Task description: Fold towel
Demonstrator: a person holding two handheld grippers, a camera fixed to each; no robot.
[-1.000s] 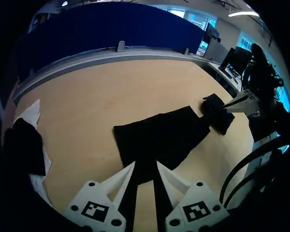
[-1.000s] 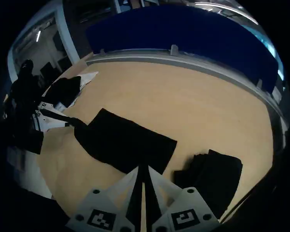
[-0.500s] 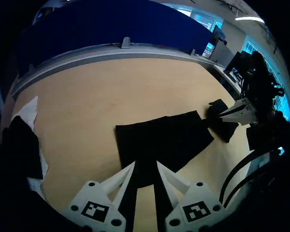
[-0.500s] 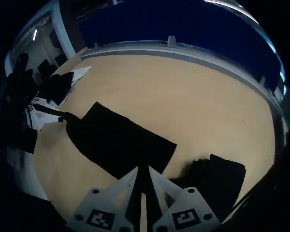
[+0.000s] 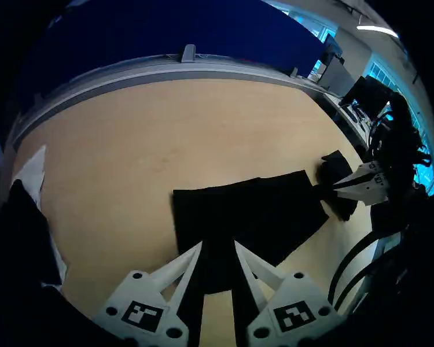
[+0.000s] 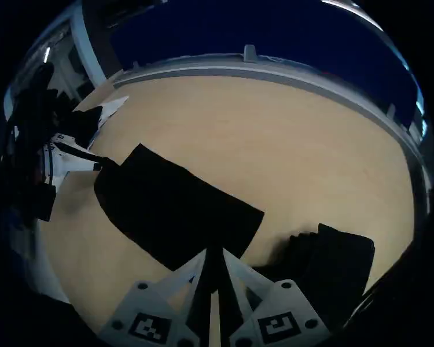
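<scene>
A black towel (image 5: 249,211) lies stretched over the wooden table (image 5: 159,133). In the left gripper view, my left gripper (image 5: 217,254) is shut on the towel's near edge, with dark cloth filling the gap between its fingers. The right gripper (image 5: 338,186) shows at the far right, holding the towel's other end. In the right gripper view, the towel (image 6: 170,205) runs from my right gripper (image 6: 215,260), shut on its near edge, out to the left gripper (image 6: 98,165) at the far corner.
A pile of dark folded cloth (image 6: 333,263) sits on the table to the right of the right gripper, also seen beside the towel's end (image 5: 337,173). White and dark cloths (image 5: 29,191) lie at the table's left edge. A blue partition (image 5: 159,34) backs the table.
The two grippers have drawn apart and the towel has been pulled out longer and flatter over the table. Both keep their hold.
</scene>
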